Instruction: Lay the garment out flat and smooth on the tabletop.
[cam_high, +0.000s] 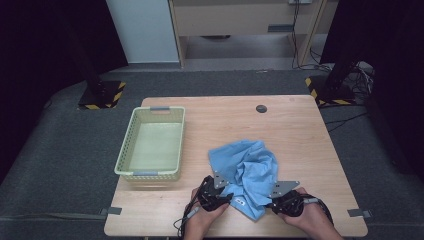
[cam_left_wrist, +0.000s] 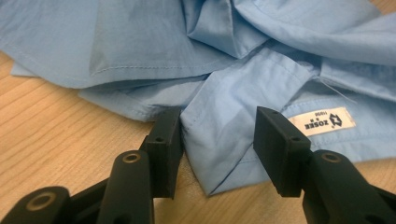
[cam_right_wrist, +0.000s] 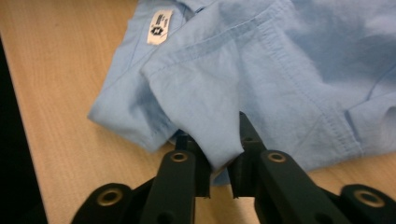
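Shirt (cam_right_wrist: 261, 70) pinched by right hand-held gripper (cam_right_wrist: 223, 163); left hand-held gripper (cam_left_wrist: 217, 140) open.

The shirt (cam_high: 248, 170) in front of me is plain light blue, stitched in matching blue thread, with a small white label (cam_left_wrist: 321, 121) printed in black. My left gripper (cam_high: 226, 198) and right gripper (cam_high: 271, 204) are black. The table (cam_high: 300, 130) is pale wood grain, and the basket (cam_high: 126, 150) is pale yellow-green with grey handles.
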